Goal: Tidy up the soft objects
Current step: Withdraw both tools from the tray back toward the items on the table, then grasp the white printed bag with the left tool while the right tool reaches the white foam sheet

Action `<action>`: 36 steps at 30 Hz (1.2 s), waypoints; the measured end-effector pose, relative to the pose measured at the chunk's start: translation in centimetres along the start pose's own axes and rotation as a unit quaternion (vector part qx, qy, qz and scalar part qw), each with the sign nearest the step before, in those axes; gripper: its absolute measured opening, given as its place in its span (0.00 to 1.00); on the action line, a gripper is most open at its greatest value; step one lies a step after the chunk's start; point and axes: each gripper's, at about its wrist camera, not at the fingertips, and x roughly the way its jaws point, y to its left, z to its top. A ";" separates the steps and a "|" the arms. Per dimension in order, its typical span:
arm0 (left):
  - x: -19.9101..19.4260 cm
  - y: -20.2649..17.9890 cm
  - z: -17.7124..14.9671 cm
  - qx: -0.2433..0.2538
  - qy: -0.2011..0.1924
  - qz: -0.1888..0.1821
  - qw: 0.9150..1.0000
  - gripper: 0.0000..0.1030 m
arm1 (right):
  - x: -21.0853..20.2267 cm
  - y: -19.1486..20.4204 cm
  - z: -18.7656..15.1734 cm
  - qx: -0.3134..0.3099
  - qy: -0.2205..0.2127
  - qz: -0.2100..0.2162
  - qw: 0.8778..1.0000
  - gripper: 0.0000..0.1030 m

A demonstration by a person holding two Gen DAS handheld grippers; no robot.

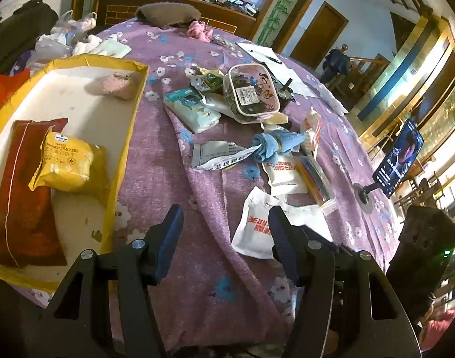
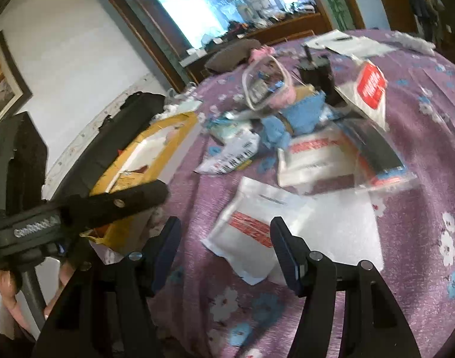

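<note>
on the purple table: soft things half sorted

across the purple flowered tablecloth point(image 1: 179, 197) lies a heap of packets. at its left edge sits the yellow-rimmed cardboard tray point(image 1: 129, 125), holding a dark red pouch point(image 1: 24, 197), a yellow packet point(image 1: 69, 164) printed "sandwich crackers" and a pink fluffy pouch point(image 1: 117, 86). a rolled blue towel point(image 1: 275, 144) lies mid-heap. left gripper point(image 1: 224, 223) and right gripper point(image 2: 224, 235) both stand apart, empty, over the cloth.
</note>
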 end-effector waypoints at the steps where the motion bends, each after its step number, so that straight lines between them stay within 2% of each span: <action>1: 0.1 0.0 0.1 -0.002 0.000 -0.001 1.000 0.58 | 0.0 -0.3 0.0 0.003 0.000 0.001 1.000 0.60; 4: 0.3 0.0 0.3 -0.001 0.009 -0.005 1.000 0.58 | -0.3 -0.7 -0.2 0.009 -0.006 0.000 1.000 0.60; 9: -0.2 0.5 -0.1 -0.003 0.001 -0.001 1.000 0.58 | -1.0 -1.2 0.2 0.035 -0.030 0.000 0.999 0.60; 12: 0.0 1.1 -0.1 -0.018 0.003 -0.004 1.000 0.58 | -0.6 -1.9 0.3 0.054 -0.012 0.006 0.998 0.60; 15: 0.4 1.2 0.1 -0.024 0.007 -0.009 1.000 0.58 | -0.7 -1.8 0.1 0.041 -0.011 -0.001 0.999 0.60; 23: 1.0 0.7 0.5 -0.009 0.016 -0.008 1.000 0.58 | -1.1 -2.9 0.2 0.073 -0.025 0.003 0.997 0.60; 28: 0.9 1.5 0.4 -0.025 0.017 -0.006 1.000 0.58 | -0.6 -2.2 0.3 0.057 -0.022 -0.012 0.998 0.60; 36: 0.8 1.2 0.6 -0.024 0.017 -0.009 1.000 0.58 | -1.1 -3.0 -0.4 0.066 -0.041 0.014 0.997 0.60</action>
